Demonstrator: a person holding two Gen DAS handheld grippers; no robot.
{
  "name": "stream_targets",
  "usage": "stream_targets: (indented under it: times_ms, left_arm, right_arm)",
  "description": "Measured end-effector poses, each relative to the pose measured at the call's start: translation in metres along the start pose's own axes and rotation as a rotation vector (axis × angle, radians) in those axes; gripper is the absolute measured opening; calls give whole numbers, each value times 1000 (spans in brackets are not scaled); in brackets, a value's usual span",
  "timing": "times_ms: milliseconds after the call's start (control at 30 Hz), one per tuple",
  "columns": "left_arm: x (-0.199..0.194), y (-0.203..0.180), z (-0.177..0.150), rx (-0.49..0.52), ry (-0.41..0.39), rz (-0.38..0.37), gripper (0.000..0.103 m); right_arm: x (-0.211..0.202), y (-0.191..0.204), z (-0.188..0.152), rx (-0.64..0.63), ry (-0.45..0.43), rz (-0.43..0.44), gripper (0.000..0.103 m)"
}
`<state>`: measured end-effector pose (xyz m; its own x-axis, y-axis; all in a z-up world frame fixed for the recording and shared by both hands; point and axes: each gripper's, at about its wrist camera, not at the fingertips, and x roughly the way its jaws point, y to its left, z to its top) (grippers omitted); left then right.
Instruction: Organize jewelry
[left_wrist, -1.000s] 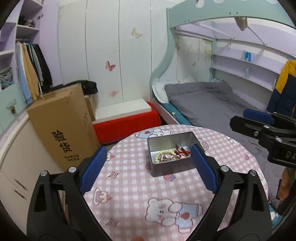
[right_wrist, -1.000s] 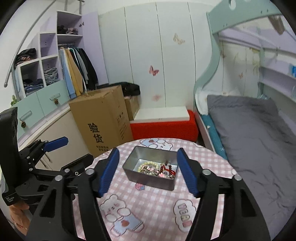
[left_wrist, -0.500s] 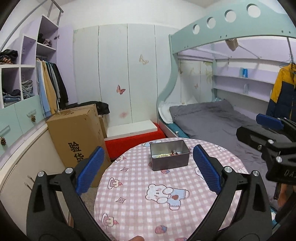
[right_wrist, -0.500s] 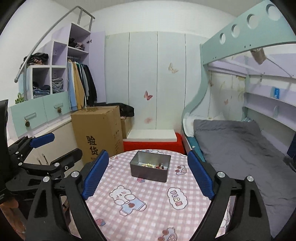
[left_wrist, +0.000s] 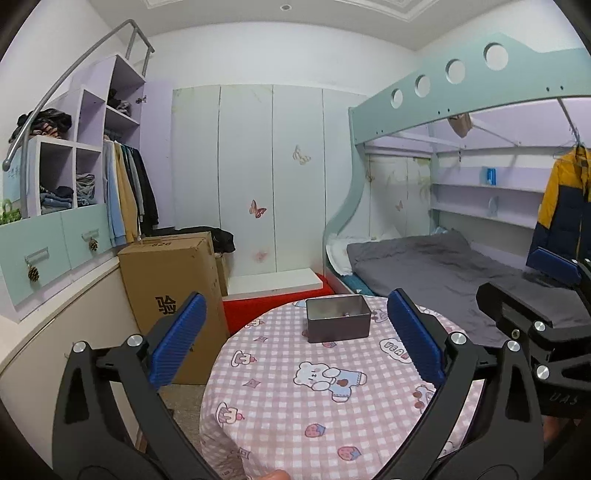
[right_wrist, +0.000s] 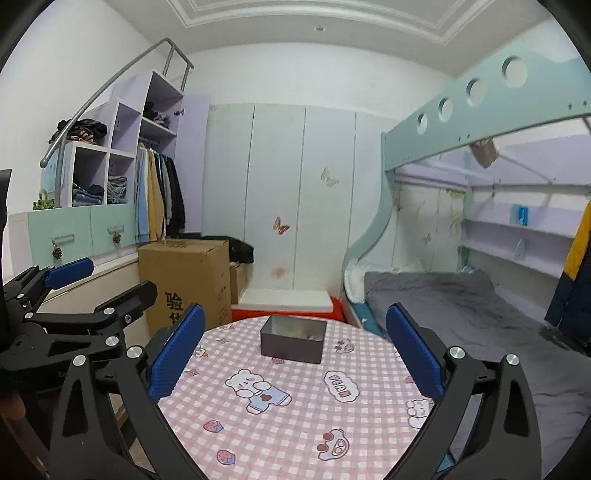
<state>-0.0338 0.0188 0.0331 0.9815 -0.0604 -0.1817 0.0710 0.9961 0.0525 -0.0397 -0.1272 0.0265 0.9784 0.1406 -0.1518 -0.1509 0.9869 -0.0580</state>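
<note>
1. At nine o'clock of the round table (left_wrist: 332, 417) stands a tall cardboard carton (left_wrist: 173, 280), well clear of the work; keep the left elbow from swinging toward it.
2. The left gripper (left_wrist: 295, 343) hovers over the near edge of the pink checked tablecloth (right_wrist: 295, 424), its jaws spread wide with nothing between the blue pads (left_wrist: 177, 339). It has just been opening the last bit further, so it seems the hands are pulling away rather than reaching in.
3. The grey metal tin (left_wrist: 338, 323) sits at twelve o'clock on the table, near the far rim, upright and lidless. The jewelry (right_wrist: 310, 335) lies inside it, only a pale glint showing over the wall; which pieces are there cannot be told from here.
4. The right gripper (right_wrist: 295, 347) is likewise empty, jaws just opened to full spread, with the tin framed between the pads but well apart from them.
5. Judged from this, the tidying looks done or nearly so. To finish well, draw both grippers straight back and level, away from the tin, so no finger clips its wall and tips the contents.
6. At three o'clock the grey bed (left_wrist: 443, 266) lies beyond the table; nothing there needs handling.
</note>
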Motion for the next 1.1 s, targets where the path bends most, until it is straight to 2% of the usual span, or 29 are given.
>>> stream_targets:
  times_ms: [233,500,800,1100]
  left_arm:
    - [-23,-2,-4,7,-44,42,96]
    - [-41,-3,-10,-5,-75,54,96]
    - [-54,-6,-14,-20,-103,15,96]
    - [-47,-13,-13,-8,-101,1,96]
  right_arm:
    - [-22,4,-9,3,-33,-19,95]
    - [-37,8,-15,-18,-70,-51,95]
    - [-59,8,-19,-25,-114,-97,95]
    - [-57,2,-20,-24,-110,-121,95]
